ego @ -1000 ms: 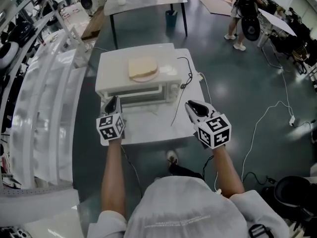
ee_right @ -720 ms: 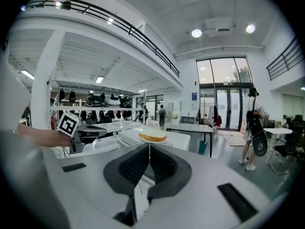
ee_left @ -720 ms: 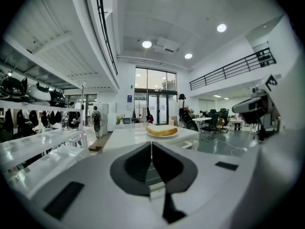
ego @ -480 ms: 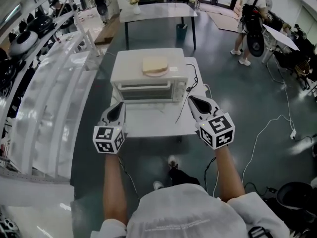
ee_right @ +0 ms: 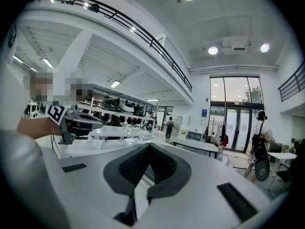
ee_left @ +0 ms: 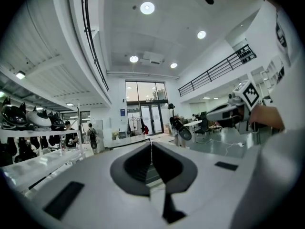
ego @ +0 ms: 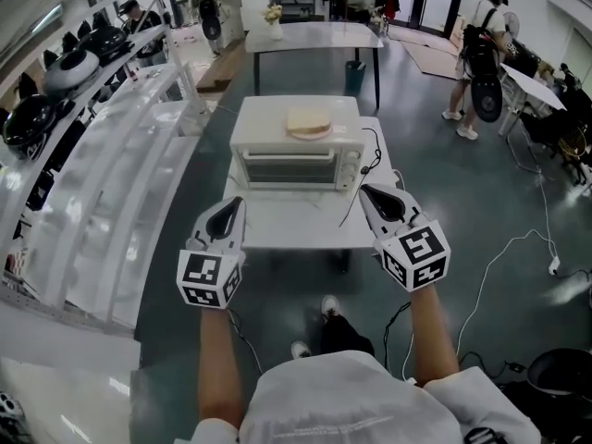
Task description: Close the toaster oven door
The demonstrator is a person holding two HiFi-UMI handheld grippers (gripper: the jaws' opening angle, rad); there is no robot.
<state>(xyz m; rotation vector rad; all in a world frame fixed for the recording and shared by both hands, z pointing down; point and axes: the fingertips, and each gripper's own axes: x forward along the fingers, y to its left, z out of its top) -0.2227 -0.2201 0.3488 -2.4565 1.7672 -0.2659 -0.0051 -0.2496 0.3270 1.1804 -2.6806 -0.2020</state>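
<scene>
Both grippers have pulled back from the oven and risen since 1 second ago. They now hang in the air over the table's near edge, well apart from each other.

White table (ego: 277,234) stands in the middle of a large hall, seen from above. On it sits the white oven (ego: 296,141). Its glass door (ego: 289,170) stands upright against the front, so it looks closed; whether it is fully latched is too small to tell.

Left gripper (ego: 235,203) points level toward the oven, jaws pressed together with nothing between them. Right gripper (ego: 367,191) does likewise, clenched and empty.

1 slice of bread (ego: 308,122) on a plate lies on the oven's roof. 1 thin black cord (ego: 356,197) runs from the oven's right side down across the table, just beside the right gripper.

The task appears done. Risk from here: the right gripper could snag the cord in passing and tug the oven, which might jolt the door open or slide the bread off.
</scene>
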